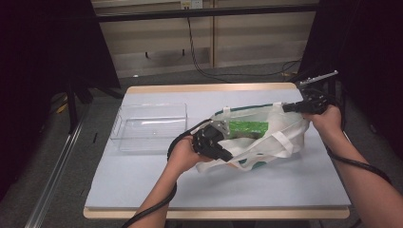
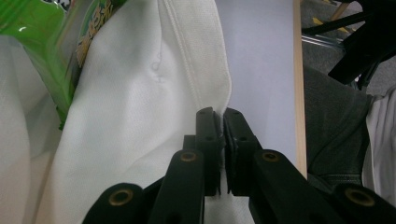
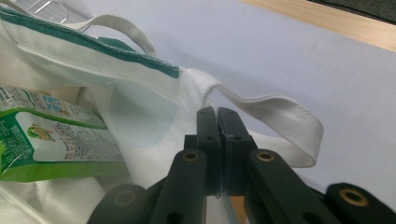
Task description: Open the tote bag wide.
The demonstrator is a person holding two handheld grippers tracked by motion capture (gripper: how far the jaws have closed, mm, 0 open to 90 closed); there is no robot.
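- White cloth tote bag point(image 1: 266, 137) with green-trimmed mouth, lying on its side right of centre on the tabletop, mouth held open, handles slack toward the right edge.
- Green snack packet point(image 1: 248, 127), flat inside the open mouth, partly covered by cloth.

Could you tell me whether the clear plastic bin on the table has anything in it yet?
Empty. In the high view the clear bin shows just the table surface through its walls, and the green packet lies inside the white tote bag.

A white cloth tote bag point(image 1: 266, 137) lies on the pale blue counter point(image 1: 142, 180), right of a clear plastic bin point(image 1: 149, 126). A green snack packet point(image 1: 248, 127) sits inside the bag.
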